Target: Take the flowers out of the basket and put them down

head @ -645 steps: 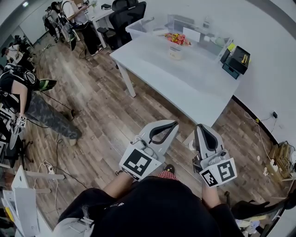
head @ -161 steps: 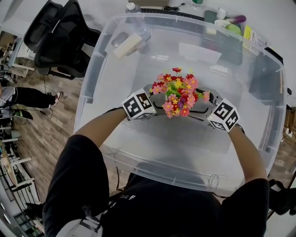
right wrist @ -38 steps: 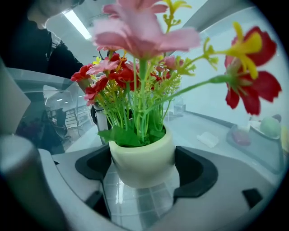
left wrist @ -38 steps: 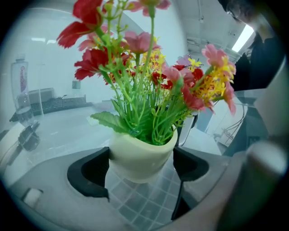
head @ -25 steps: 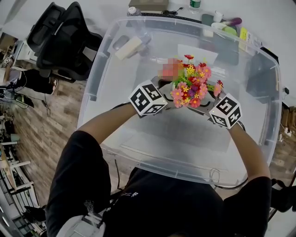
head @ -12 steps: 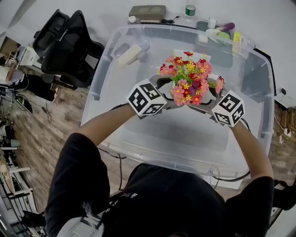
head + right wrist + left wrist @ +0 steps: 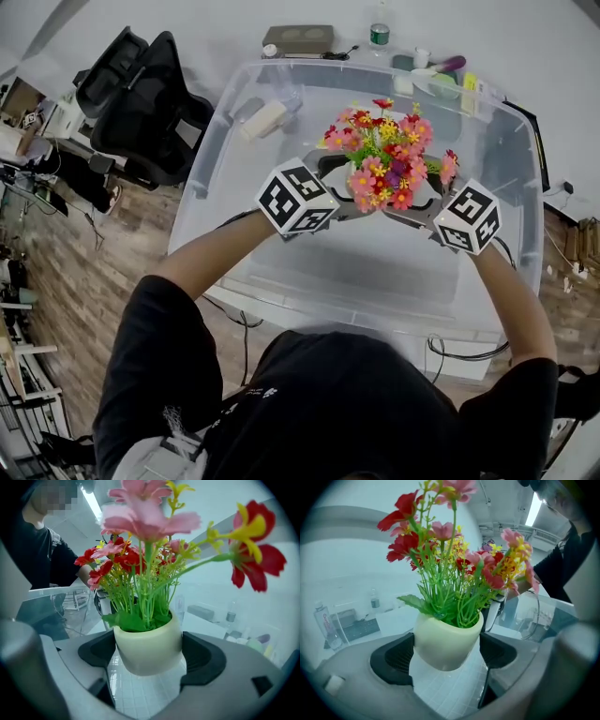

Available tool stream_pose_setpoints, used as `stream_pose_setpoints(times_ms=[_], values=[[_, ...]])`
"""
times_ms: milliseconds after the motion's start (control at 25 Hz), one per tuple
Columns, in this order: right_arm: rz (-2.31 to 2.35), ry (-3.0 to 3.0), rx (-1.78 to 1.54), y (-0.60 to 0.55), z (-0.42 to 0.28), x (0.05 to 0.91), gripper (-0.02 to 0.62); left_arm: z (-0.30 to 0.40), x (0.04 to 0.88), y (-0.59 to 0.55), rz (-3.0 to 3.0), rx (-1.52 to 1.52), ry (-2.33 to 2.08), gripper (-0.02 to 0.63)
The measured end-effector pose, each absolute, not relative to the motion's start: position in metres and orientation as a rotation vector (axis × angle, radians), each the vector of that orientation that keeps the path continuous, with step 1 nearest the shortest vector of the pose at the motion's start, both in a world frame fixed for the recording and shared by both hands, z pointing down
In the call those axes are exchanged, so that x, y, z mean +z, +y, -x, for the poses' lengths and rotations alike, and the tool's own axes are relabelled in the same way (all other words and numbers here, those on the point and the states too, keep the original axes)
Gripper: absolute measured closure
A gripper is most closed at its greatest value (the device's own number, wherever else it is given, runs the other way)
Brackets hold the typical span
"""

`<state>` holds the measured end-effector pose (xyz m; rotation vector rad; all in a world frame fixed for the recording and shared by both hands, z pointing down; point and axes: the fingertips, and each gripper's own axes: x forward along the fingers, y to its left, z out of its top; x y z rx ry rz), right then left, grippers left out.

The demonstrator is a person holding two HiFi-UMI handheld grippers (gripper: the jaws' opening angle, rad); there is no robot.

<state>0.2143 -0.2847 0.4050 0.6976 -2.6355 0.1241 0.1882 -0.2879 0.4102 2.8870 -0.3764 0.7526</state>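
The left gripper (image 7: 447, 654) is closed on the cream pot (image 7: 447, 641), with 1 dark pad on each side of its wall. The right gripper (image 7: 149, 660) clamps the same pot from the opposite side, so 2 grippers share the load and the pot stands nearly upright, leaning a little. The flowers (image 7: 387, 155) spread wider than the pot and overhang both sets of jaws.

In the head view the pot sits inside the outline of the clear plastic basket (image 7: 202, 178), roughly midway between its left and right walls and nearer the far rim. How high it stands against the rim cannot be told. The basket floor on the near side is bare. A pale block (image 7: 263, 118) lies in the far-left corner, well apart from the pot.

Beyond the far rim, a bottle (image 7: 378, 35) and a flat box (image 7: 298, 38) stand on the desk. An office chair (image 7: 141, 94) stands off the basket's left wall.
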Motion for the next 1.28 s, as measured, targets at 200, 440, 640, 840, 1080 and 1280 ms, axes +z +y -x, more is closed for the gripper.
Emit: stream_pose_setpoints(times_ms=[200, 440, 640, 840, 1080, 1280], values=[[-0.718, -2.646, 0.128, -0.277, -0.219, 0.390, 0.150, -0.192, 0.394, -0.280, -2.909, 0.757, -0.373, 0.158], [-0.764, -2.676, 0.109, -0.270, -0.219, 0.366, 0.150, -0.192, 0.370, -0.274, -2.951, 0.726, -0.364, 0.160], [-0.800, -2.714, 0.111, -0.265, -0.222, 0.348, 0.150, -0.194, 0.350, -0.270, -2.983, 0.670, -0.347, 0.161], [-0.814, -2.723, 0.104, -0.265, -0.223, 0.341, 0.150, -0.195, 0.341, -0.270, -3.021, 0.665, -0.357, 0.161], [-0.805, -2.717, 0.103, -0.264, -0.225, 0.338, 0.150, -0.197, 0.338, -0.269, -3.026, 0.630, -0.370, 0.161], [-0.809, -2.724, 0.091, -0.264, -0.225, 0.337, 0.150, -0.196, 0.337, -0.268, -3.033, 0.591, -0.377, 0.161]])
